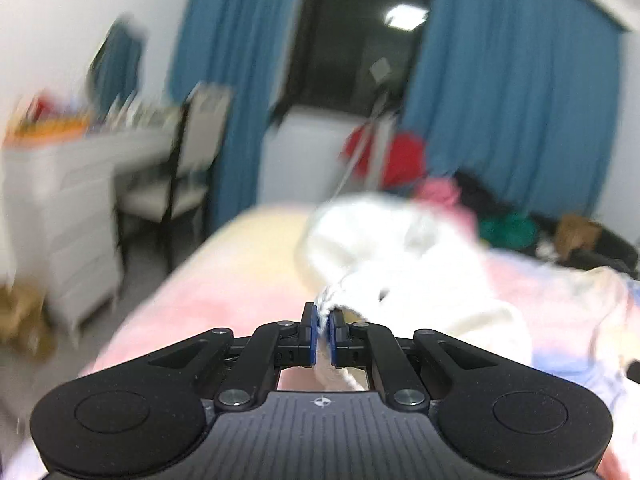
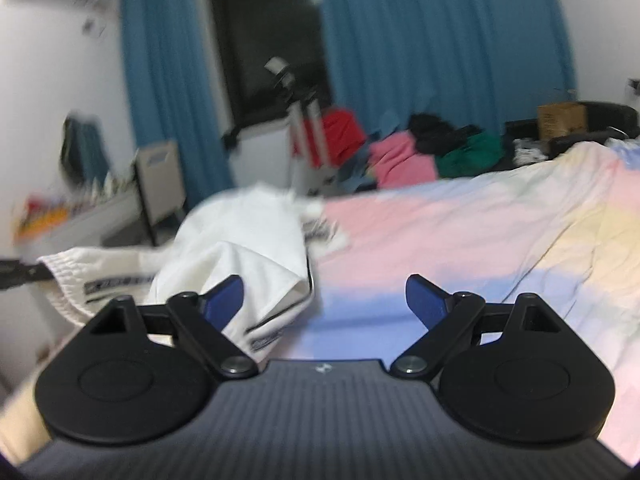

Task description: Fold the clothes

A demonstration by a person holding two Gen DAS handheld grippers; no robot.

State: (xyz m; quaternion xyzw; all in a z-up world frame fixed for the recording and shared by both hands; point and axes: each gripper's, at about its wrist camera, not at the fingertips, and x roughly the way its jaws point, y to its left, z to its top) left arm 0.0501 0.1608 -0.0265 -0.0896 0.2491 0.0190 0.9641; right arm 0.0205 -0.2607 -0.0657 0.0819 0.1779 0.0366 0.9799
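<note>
On the bed (image 2: 460, 232), my left tool (image 1: 322, 322) pinches the white shirt (image 2: 240, 248); my right tool (image 2: 324, 300) gapes wide and empty, shirt just left of it.

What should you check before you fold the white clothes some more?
1. Left gripper pinching the white garment: ok, jaws shut on its edge.
2. Right gripper ready to grab: ok, open and holding nothing.
3. Garment lying flat: not ok, it is bunched and partly lifted.
4. Bare space on the bedspread for folding: ok.
5. Which part of the garment is pinched: cannot tell, too blurred.
</note>
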